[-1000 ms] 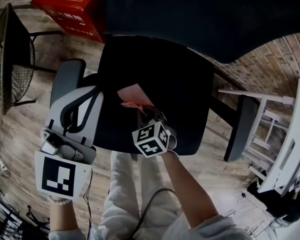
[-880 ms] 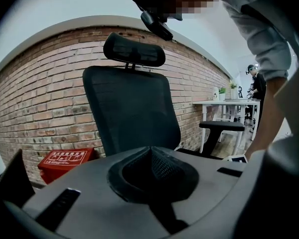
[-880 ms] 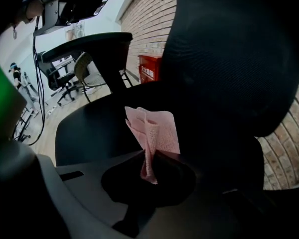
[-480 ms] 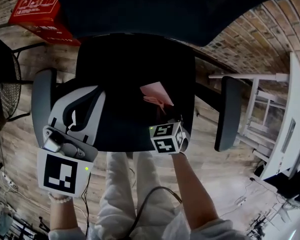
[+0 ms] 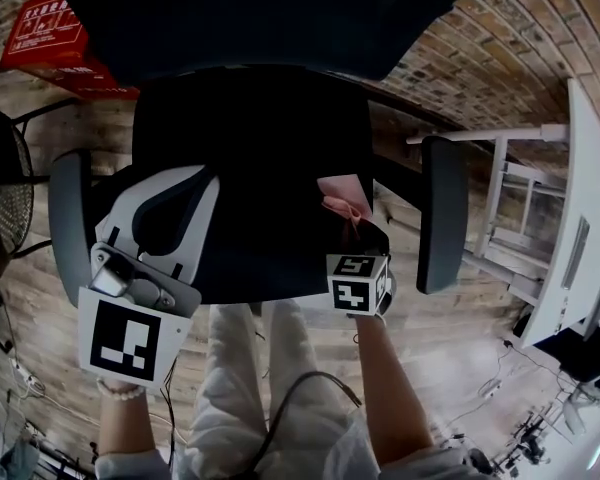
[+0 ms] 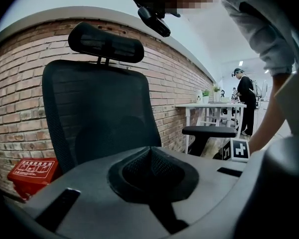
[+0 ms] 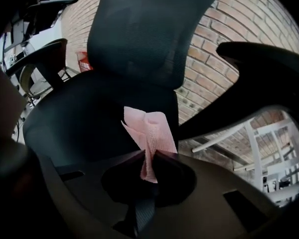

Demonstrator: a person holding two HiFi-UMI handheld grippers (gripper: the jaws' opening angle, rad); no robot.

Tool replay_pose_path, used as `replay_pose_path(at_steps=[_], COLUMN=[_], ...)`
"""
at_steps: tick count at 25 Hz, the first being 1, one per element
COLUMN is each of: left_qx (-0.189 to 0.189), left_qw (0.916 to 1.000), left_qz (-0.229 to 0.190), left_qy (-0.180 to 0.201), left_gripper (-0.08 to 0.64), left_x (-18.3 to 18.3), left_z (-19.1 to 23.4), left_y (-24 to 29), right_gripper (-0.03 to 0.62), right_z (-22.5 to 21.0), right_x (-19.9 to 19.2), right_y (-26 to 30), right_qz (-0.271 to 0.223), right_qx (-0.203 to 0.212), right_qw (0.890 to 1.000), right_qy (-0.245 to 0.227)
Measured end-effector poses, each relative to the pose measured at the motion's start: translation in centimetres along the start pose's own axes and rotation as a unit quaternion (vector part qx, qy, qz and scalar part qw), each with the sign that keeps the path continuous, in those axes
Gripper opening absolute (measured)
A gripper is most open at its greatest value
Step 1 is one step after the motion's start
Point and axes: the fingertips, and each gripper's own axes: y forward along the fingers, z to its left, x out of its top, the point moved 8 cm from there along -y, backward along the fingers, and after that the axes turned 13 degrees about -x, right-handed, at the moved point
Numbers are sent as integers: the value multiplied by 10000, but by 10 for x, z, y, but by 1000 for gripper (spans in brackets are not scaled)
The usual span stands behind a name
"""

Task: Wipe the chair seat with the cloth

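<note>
Since the earlier frame, the right gripper [image 5: 356, 230] has carried its load from the seat's middle toward the right edge. Its jaws are clamped on the crumpled pink paper cloth [image 7: 150, 128], held over the black mesh chair seat [image 5: 250, 158] near the dark padded armrest [image 5: 442, 213]. The left gripper [image 6: 150, 151], jaws together and empty, hovers over the seat's left front.
</note>
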Motion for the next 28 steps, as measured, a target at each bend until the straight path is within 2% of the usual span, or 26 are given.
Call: replay_pose_path(at_steps=[7,17,22,28], left_qx=[-31,447,791,1166], left_qw=[10000,9987,9961,9921], left_qz=[35,31,28,39], left_qy=[46,-255,-387,-452], left_gripper=[18,18,18,18], left_x=[0,-19,-33,-45], left_z=[-1,12,20,26], left_y=[-1,-43,-77,-118], right_gripper=[54,54,54,54], right_z=[12,82,134,196], right_x=[-7,5,17,32], right_y=[-3,-18,-34,-61], right_qz=[95,-28,-277,-642], right_qx=[219,886,1450,2137], right_qw=[9997,9954,9853,9636], right_qy=[74,-368,-855,-1474])
